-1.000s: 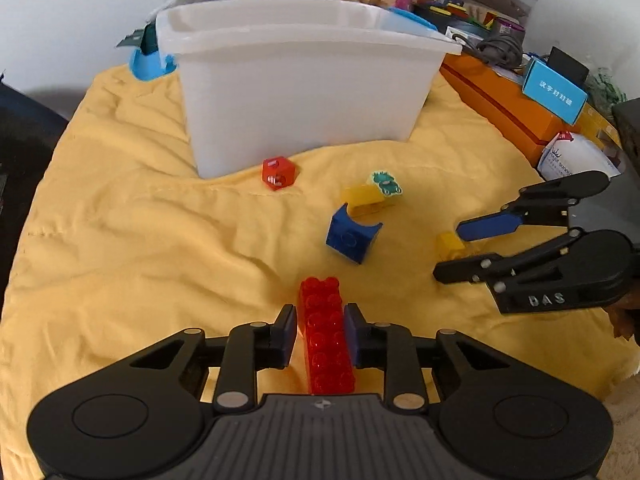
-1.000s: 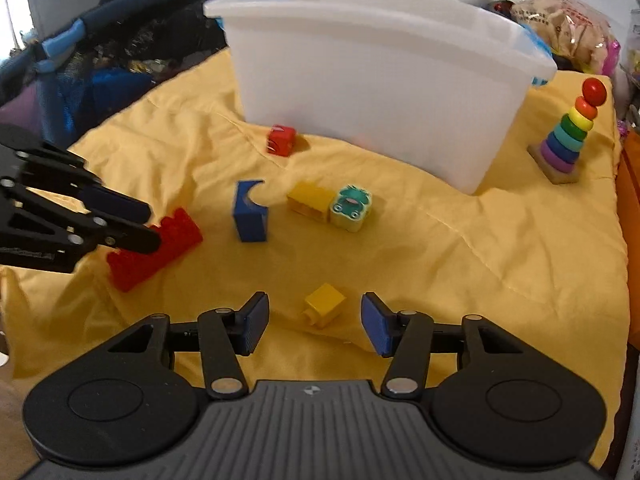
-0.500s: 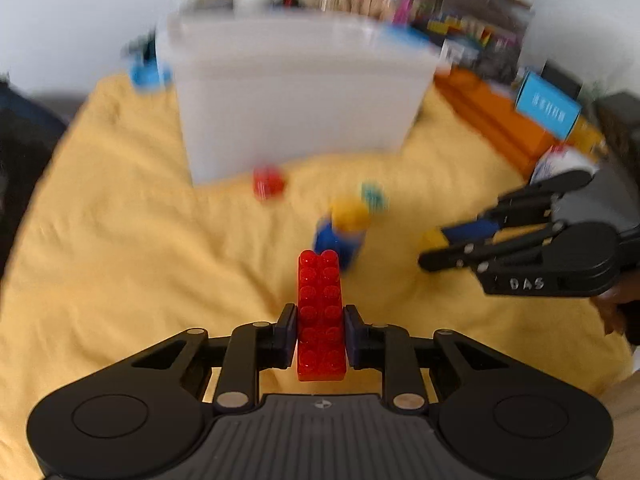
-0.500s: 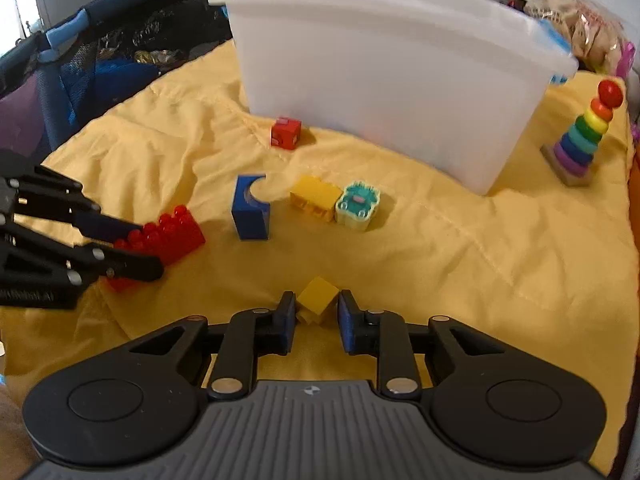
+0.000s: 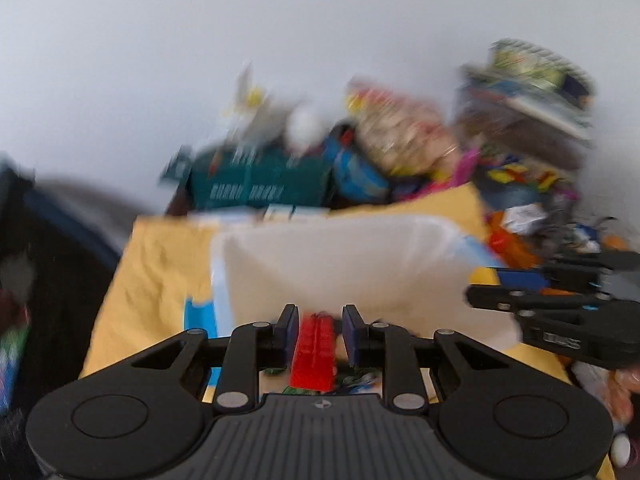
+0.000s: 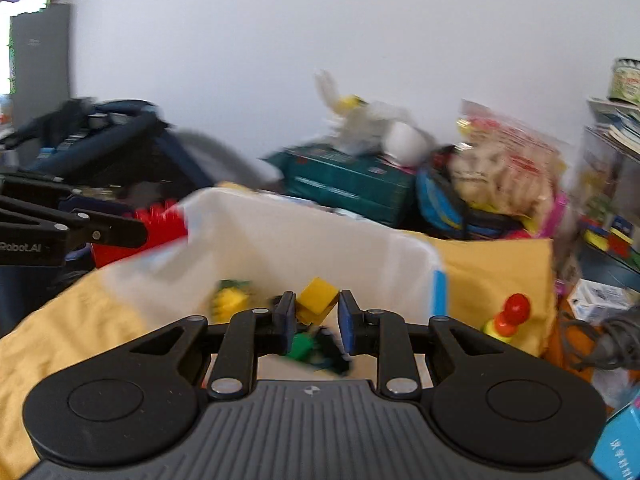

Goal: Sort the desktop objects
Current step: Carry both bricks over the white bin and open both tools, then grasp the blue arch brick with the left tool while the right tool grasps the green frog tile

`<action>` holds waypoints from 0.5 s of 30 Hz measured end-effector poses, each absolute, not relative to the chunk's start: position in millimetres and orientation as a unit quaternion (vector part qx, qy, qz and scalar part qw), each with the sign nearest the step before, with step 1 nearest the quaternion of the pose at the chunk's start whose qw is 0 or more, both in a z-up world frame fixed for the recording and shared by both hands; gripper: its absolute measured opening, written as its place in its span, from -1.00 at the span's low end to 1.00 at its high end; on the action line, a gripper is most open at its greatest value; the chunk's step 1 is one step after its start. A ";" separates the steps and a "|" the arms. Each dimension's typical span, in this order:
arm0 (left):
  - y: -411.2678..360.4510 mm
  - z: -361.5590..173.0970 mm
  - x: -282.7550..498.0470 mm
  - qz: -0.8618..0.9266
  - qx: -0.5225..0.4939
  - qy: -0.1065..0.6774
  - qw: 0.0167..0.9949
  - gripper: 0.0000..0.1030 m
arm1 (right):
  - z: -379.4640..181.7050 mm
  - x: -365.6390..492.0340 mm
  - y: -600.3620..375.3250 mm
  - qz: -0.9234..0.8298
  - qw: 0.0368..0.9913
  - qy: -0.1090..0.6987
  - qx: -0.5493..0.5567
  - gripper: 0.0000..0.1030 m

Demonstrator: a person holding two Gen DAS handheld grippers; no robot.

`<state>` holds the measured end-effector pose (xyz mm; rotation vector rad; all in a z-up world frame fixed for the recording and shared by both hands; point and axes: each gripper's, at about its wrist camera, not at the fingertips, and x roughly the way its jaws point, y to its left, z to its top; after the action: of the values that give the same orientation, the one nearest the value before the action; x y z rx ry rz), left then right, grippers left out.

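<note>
Yellow cloth (image 6: 492, 268) carries my white bin (image 6: 320, 240) at twelve o'clock. Left gripper (image 5: 316, 330) clamps the red brick (image 5: 314, 354), long axis forward; right gripper (image 6: 313, 314) pinches the yellow block (image 6: 318, 300) above the bin's opening.

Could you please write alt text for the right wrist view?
The right gripper holds a yellow block over an open white bin with toys inside. At left, the left gripper carries a red brick. The frame is motion-blurred.
</note>
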<state>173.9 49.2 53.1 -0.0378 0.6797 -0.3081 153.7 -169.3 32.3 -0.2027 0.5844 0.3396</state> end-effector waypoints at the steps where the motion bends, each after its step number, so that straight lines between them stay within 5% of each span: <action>1: 47.3 47.4 179.6 -0.145 -0.010 0.338 0.930 -0.45 | 28.3 161.3 -168.6 0.162 0.937 0.296 -0.093 -0.50; 5: 48.7 47.4 167.8 -0.150 -0.017 0.316 0.937 -0.11 | 12.3 171.7 -165.8 0.156 0.929 0.322 -0.092 -0.28; 10: 59.6 55.9 121.3 -0.169 -0.027 0.274 0.947 0.10 | 20.3 150.5 -179.4 0.176 0.938 0.291 -0.071 -0.26; 15: 35.6 35.0 74.1 -0.227 0.029 0.320 0.919 0.13 | 30.2 123.0 -194.8 0.193 0.941 0.273 -0.054 -0.07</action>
<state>74.1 35.6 35.0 0.0605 0.6572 -0.4667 123.0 -194.8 30.2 -0.1092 0.5562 0.3943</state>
